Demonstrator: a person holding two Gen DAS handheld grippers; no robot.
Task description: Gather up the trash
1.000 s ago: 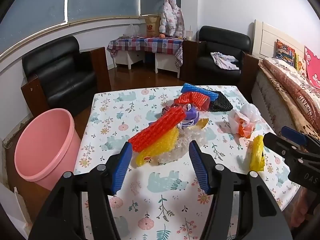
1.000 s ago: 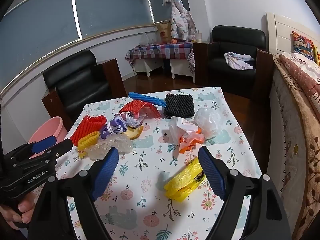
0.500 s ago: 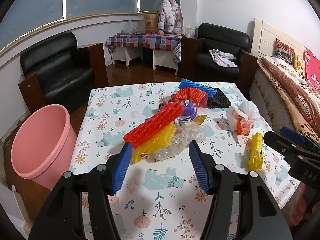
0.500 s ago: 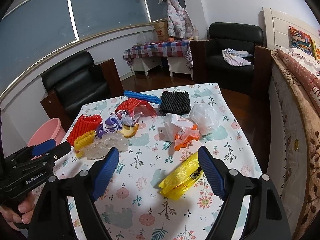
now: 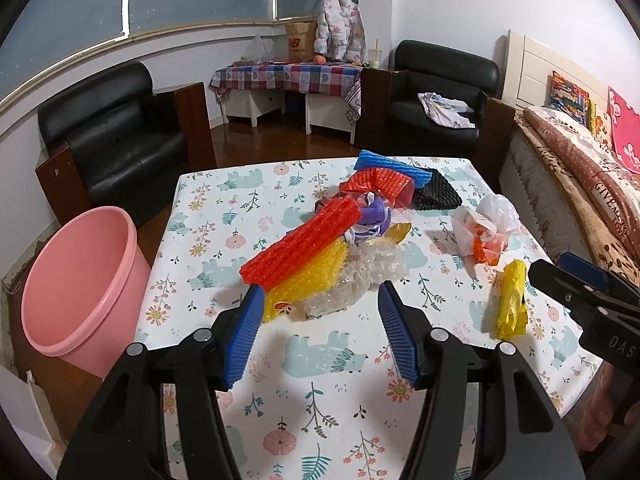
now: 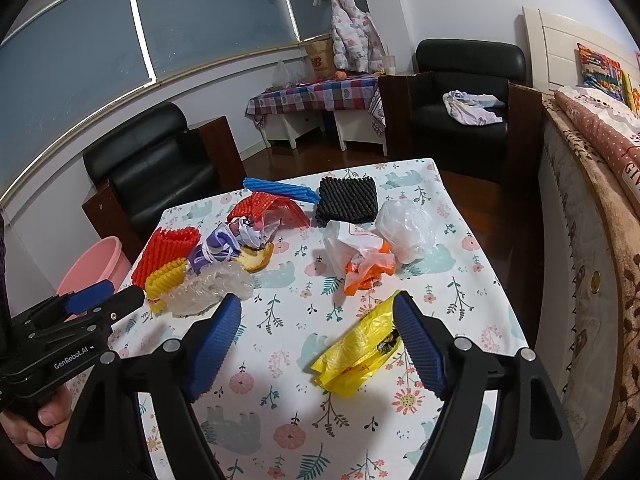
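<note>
A pink bin (image 5: 76, 280) was noted beside the surface (image 5: 320, 360). The left tongs (image 5: 320, 312) were held wide open, empty, before the red foam net (image 5: 300, 246). The right tongs (image 6: 318, 328) were likewise spread, empty, over the yellow bag (image 6: 360, 350).

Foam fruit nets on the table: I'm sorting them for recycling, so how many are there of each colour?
Red foam net: 2
Yellow foam net: 1
Blue foam net: 1
Black foam net: 1
Total: 5 foam nets, all lying on the table, none in the pink bucket as far as its visible inside shows.
</note>
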